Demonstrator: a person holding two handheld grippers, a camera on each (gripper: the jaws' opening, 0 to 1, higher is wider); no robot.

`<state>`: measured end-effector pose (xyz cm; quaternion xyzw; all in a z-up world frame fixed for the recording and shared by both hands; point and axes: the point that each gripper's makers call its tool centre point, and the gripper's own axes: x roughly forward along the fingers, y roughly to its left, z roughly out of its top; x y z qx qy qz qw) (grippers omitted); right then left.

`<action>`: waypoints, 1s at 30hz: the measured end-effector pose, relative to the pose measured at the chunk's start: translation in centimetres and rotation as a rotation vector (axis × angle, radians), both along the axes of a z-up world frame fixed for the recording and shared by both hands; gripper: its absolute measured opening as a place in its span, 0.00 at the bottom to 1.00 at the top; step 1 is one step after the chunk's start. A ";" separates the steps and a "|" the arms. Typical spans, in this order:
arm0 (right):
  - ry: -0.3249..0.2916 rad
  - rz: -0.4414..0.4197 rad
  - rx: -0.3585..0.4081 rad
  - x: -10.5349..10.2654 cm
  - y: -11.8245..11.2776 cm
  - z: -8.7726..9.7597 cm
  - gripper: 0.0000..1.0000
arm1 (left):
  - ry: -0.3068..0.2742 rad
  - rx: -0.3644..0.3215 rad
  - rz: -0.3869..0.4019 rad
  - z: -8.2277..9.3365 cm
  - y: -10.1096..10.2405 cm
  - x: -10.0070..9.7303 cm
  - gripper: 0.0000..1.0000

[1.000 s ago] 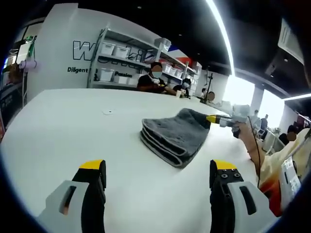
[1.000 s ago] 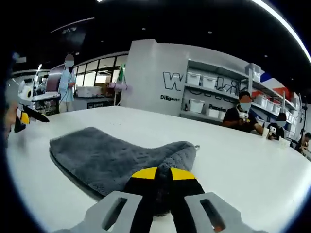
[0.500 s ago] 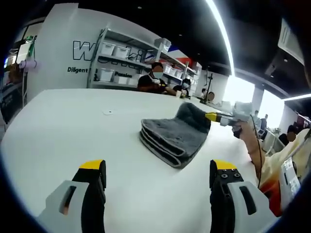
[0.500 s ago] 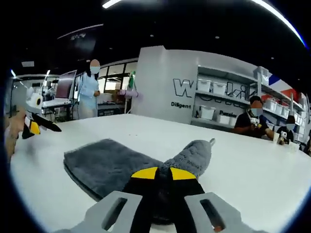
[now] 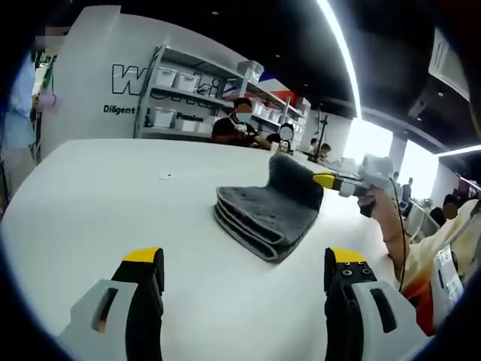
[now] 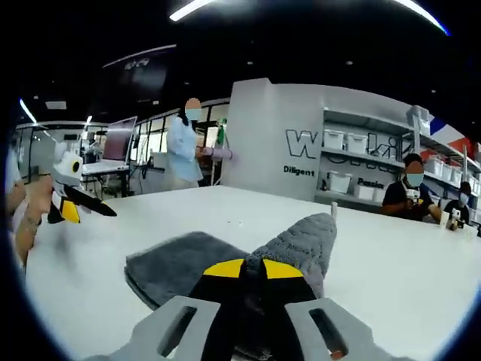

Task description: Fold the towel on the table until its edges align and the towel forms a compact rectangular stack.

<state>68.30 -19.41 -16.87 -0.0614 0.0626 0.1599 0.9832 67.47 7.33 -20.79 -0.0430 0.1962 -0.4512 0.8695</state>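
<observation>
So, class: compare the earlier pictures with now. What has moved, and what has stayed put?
The right claw, shut on the grey towel, has lifted its end up off the table and started folding it over. The left claw stays open and idle, and the rest of the towel lies where it was.

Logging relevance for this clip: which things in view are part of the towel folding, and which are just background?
Part of the job:
- grey towel, folded, one end lifted
- right tool, shut on that end
- left tool, open, off the towel
- white table

Just lying about:
- shelving with white bins
- seated people
- small speck on the table
</observation>
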 end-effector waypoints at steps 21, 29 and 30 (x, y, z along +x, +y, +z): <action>0.005 0.158 -0.015 -0.3 8.0 0.6 0.04 | -0.004 -0.008 -0.004 0.3 0.1 0.0 0.86; -0.004 0.213 0.000 -0.6 11.0 1.0 0.04 | -0.004 -0.008 -0.005 0.3 0.0 0.0 0.86; -0.003 0.220 0.003 -0.7 11.4 1.0 0.04 | -0.004 -0.008 -0.006 0.3 0.0 0.0 0.86</action>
